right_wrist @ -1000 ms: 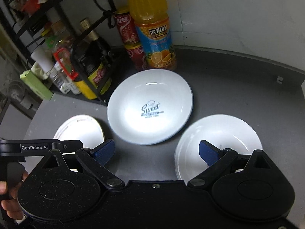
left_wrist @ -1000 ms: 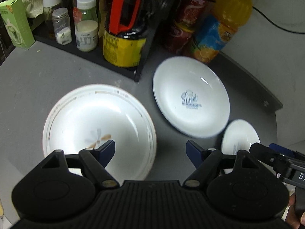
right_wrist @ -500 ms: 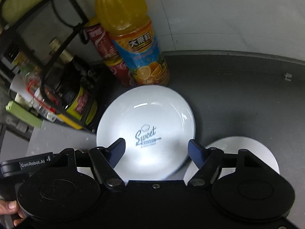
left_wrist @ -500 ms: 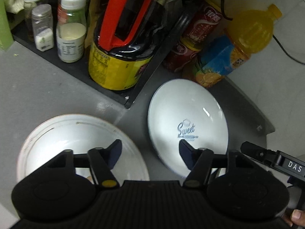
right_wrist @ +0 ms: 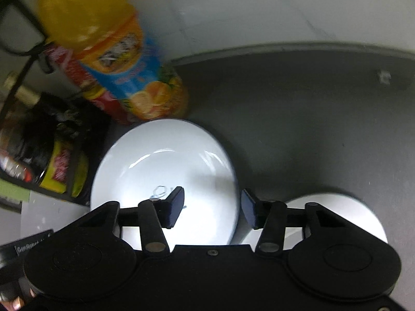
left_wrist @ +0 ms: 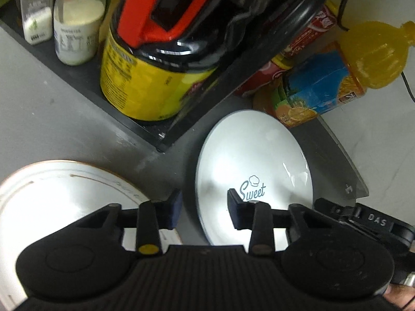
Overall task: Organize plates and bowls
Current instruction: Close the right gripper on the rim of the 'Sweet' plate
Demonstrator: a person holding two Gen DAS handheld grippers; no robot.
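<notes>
A white plate printed "Sweet" (left_wrist: pixel 256 160) lies flat on the dark counter. My left gripper (left_wrist: pixel 203 208) is open, and the plate's left rim sits between its blue fingers without visible contact. A gold-rimmed white plate (left_wrist: pixel 59 194) lies to the left, partly under the gripper body. In the right wrist view the same Sweet plate (right_wrist: pixel 166 165) has its right rim between the fingers of my open right gripper (right_wrist: pixel 212 206). A small white dish (right_wrist: pixel 337 212) rests at lower right, half hidden by the gripper.
A black rack (left_wrist: pixel 85 83) behind the plates holds a yellow-labelled dark jug (left_wrist: pixel 155 77) with a red handle and two jars (left_wrist: pixel 75 28). Red cans (left_wrist: pixel 262 77) and an orange juice bottle (right_wrist: pixel 114 59) stand close behind the Sweet plate. White wall (right_wrist: pixel 259 7) beyond.
Both grippers have moved forward from the outer dishes to the Sweet plate, one at each side of its rim. Their jaws have narrowed but stay open.
</notes>
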